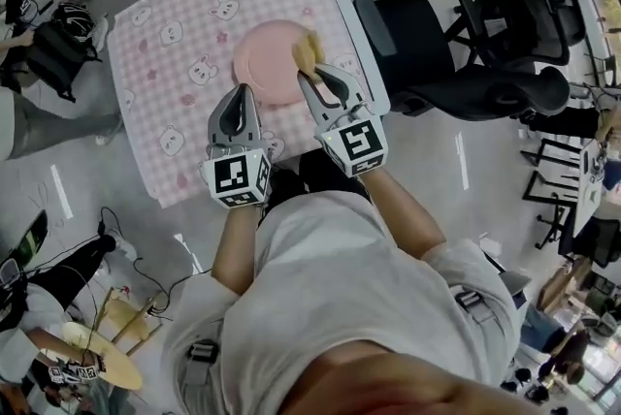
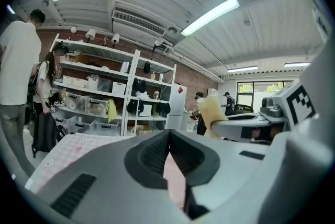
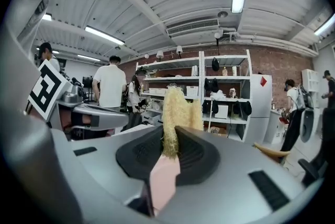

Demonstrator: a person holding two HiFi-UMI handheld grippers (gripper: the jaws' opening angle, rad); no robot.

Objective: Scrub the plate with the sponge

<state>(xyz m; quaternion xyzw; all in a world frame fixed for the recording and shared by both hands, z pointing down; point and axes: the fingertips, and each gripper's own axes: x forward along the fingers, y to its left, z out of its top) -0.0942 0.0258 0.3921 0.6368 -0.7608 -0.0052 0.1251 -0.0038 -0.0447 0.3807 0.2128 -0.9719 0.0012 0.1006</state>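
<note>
Jaws of the left gripper (image 1: 243, 93) are pressed together with nothing between them, tips at the near rim of the pink plate (image 1: 267, 59), which sits on the checked surface (image 1: 165, 64). The right gripper (image 1: 305, 74) clamps a yellow sponge (image 1: 309, 49) over the plate's right edge.

Table (image 1: 351, 20), pink checked cloth (image 1: 175, 64) over it, pink plate (image 1: 264, 64) on cloth

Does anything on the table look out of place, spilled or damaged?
Nothing stands out. The plate lies flat on the checked cloth and looks undamaged. No spill shows. The right gripper holds the sponge over the plate's right side.
</note>
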